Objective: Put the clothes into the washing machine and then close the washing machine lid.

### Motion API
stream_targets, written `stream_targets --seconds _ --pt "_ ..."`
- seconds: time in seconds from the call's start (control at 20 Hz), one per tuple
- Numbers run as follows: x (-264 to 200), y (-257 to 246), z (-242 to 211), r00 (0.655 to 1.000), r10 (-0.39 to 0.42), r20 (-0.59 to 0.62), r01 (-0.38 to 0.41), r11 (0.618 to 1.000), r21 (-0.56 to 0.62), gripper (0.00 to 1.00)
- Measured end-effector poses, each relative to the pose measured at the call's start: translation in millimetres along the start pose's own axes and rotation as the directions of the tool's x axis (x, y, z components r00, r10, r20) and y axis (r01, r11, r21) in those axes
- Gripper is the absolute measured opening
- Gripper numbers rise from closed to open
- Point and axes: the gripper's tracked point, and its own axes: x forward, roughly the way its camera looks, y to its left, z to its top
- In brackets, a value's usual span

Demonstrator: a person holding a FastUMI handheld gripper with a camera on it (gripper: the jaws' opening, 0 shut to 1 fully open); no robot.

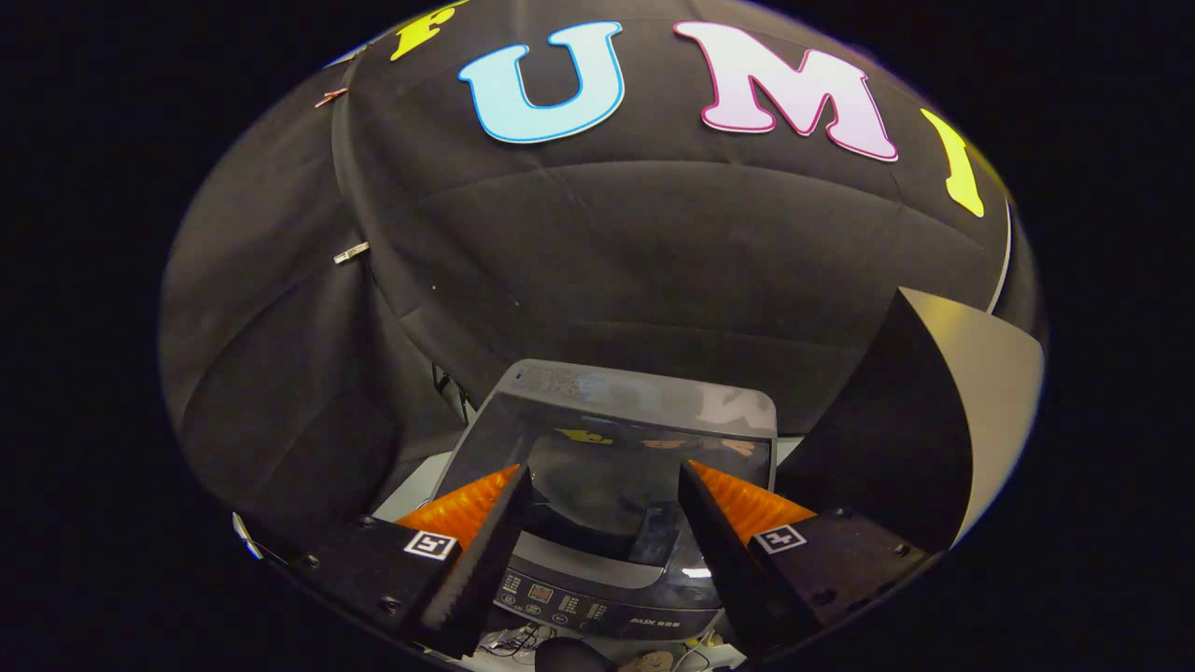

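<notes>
Grey plastic frames the washing machine (pixel 611 467) just ahead of your gripper (pixel 605 478), whose fingers stand wide apart with nothing between them. The machine's dark glass lid (pixel 607 457) lies flat and closed. Its long axis runs from the near control panel (pixel 597 597) away toward the far black cloth wall (pixel 653 261). A pale curved sheet (pixel 990 392) stands close on the right.

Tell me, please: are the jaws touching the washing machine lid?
Cannot tell. In the gripper view, the open gripper holds nothing and hovers over the washing machine lid, which looks shut; any gap between them cannot be judged.
</notes>
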Motion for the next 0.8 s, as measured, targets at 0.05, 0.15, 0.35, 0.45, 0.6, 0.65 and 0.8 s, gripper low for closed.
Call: stream_targets --seconds 0.05,0.15,0.35,0.45,0.6,0.65,0.8 --pt "-8 1 5 1.000 0.005 0.019 -0.005 1.000 -0.006 0.99" --pt "-26 2 16 0.997 0.011 0.071 -0.010 1.000 -0.022 0.99" --pt "-75 1 41 0.977 0.036 0.209 -0.024 0.998 -0.058 0.99" --pt "-102 -1 43 0.961 0.049 0.274 -0.031 0.997 -0.070 0.99" --pt "-134 -12 52 0.928 0.054 0.368 -0.020 0.995 -0.094 0.99" --pt "-146 -17 55 0.916 0.053 0.397 -0.014 0.995 -0.100 0.99" --pt "-181 -33 49 0.882 0.045 0.469 0.008 0.994 -0.110 0.99"
